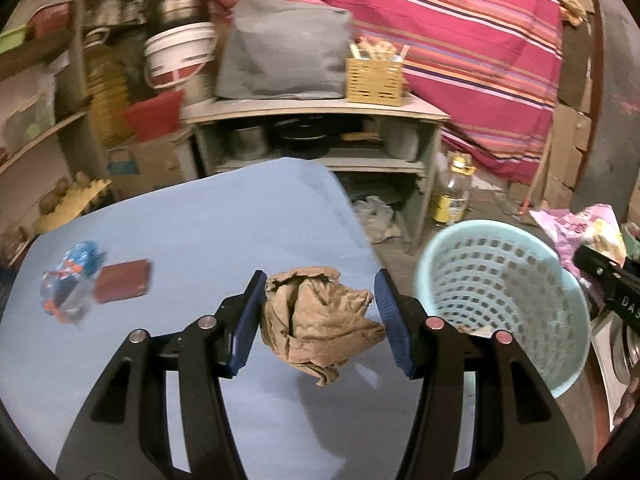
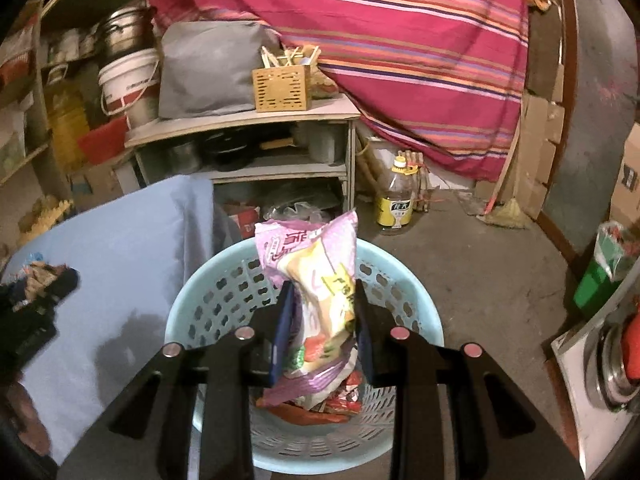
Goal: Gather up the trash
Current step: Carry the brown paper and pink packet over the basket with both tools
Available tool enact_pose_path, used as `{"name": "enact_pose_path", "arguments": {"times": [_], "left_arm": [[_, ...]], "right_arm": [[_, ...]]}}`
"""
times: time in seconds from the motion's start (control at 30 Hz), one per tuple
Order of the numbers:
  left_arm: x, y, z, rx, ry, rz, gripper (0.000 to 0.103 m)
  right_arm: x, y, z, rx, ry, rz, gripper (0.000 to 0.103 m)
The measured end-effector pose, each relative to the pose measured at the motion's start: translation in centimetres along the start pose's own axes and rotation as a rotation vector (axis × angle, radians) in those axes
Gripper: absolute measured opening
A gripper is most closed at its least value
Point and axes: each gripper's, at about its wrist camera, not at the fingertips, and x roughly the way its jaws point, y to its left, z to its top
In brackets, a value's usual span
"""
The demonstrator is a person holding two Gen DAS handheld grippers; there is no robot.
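Observation:
My left gripper (image 1: 320,312) is shut on a crumpled brown paper ball (image 1: 320,316) and holds it above the blue table (image 1: 200,208), near its right edge. A blue crumpled wrapper (image 1: 70,280) and a brown-red packet (image 1: 124,282) lie on the table at the left. The light blue perforated basket (image 1: 504,280) stands on the floor right of the table. My right gripper (image 2: 322,320) is shut on a pink and yellow snack bag (image 2: 320,280), held over the basket (image 2: 216,304). Red wrappers (image 2: 320,404) lie in the basket's bottom.
A grey shelf unit (image 2: 248,120) with pots, a grey bag and a wooden box stands behind the table. An oil bottle (image 2: 396,200) and a broom stand on the concrete floor. Cardboard boxes and a striped cloth (image 2: 400,40) fill the back.

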Motion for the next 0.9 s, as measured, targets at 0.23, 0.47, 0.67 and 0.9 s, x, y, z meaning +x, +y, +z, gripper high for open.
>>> {"name": "enact_pose_path", "arguments": {"times": [0.23,0.47,0.67,0.9], "left_arm": [[0.9,-4.9,1.0,0.046,-0.005,-0.060,0.056],[1.9,-8.9,1.5,0.083,-0.002,-0.112,0.056],[3.2,-10.8,2.5,0.105,0.026,-0.142,0.067],[2.7,-10.5,3.2,0.108,-0.008,-0.114,0.092]], "right_arm": [[1.5,-2.4,-0.4,0.049,0.034,-0.007,0.029],[2.0,-4.7,-0.4,0.104,0.042,-0.016,0.029],[2.3,-5.0,-0.2,0.115,0.046,-0.012,0.029],[2.4,-5.1,-0.2,0.112,0.045,-0.009,0.029]]}}
